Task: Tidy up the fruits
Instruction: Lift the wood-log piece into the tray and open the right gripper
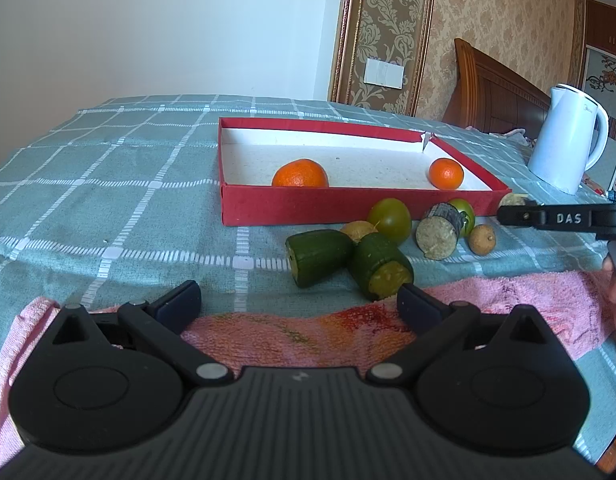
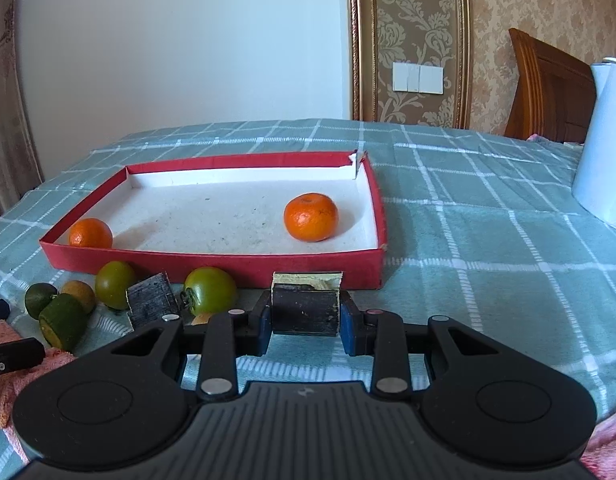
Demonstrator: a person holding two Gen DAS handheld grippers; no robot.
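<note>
A red box (image 1: pixel 308 210) (image 2: pixel 212 262) with a white floor holds two oranges (image 1: pixel 300 173) (image 1: pixel 446 173), also seen in the right wrist view (image 2: pixel 311 217) (image 2: pixel 90 233). In front of it lie two green tomatoes (image 1: pixel 389 220) (image 2: pixel 210 290), two green cut pieces (image 1: pixel 317 256) (image 1: pixel 381 266), small brown fruits (image 1: pixel 482 239) and a dark-skinned cut piece (image 1: pixel 437 232) (image 2: pixel 152 302). My right gripper (image 2: pixel 306 318) is shut on another dark cut piece (image 2: pixel 306 312), just before the box's front wall. My left gripper (image 1: pixel 300 304) is open and empty over a pink towel (image 1: pixel 308 332).
A white kettle (image 1: pixel 565 138) (image 2: pixel 605 148) stands at the right on the checked green cloth (image 1: pixel 108 200). A wooden headboard (image 1: pixel 495 88) and a wall are behind. The right gripper's finger (image 1: pixel 563 218) reaches in from the right edge of the left wrist view.
</note>
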